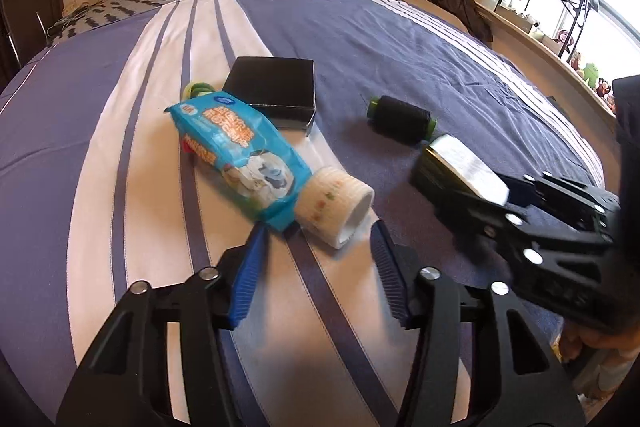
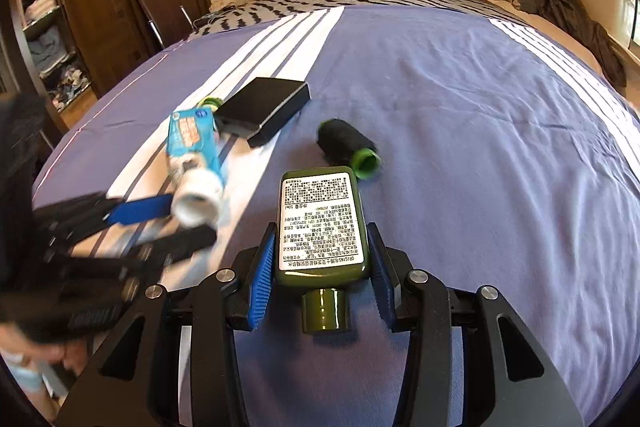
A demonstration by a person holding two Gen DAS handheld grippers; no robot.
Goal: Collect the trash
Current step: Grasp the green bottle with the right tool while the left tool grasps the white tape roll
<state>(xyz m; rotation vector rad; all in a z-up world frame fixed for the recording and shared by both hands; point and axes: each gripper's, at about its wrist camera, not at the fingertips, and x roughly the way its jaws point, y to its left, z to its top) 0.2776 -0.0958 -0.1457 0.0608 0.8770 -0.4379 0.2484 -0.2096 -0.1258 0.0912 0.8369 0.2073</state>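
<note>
Right claw (image 2: 320, 263) tight on green bottle (image 2: 322, 223); left claw (image 1: 320, 247) half-open around white roll's (image 1: 340, 205) end, mid-bed (image 2: 480, 107).

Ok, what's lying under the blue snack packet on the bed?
A green ring pokes out at the blue packet's far end beside the black box, and something red shows along one edge. The rest of both is covered. Below is the striped bedspread.
</note>
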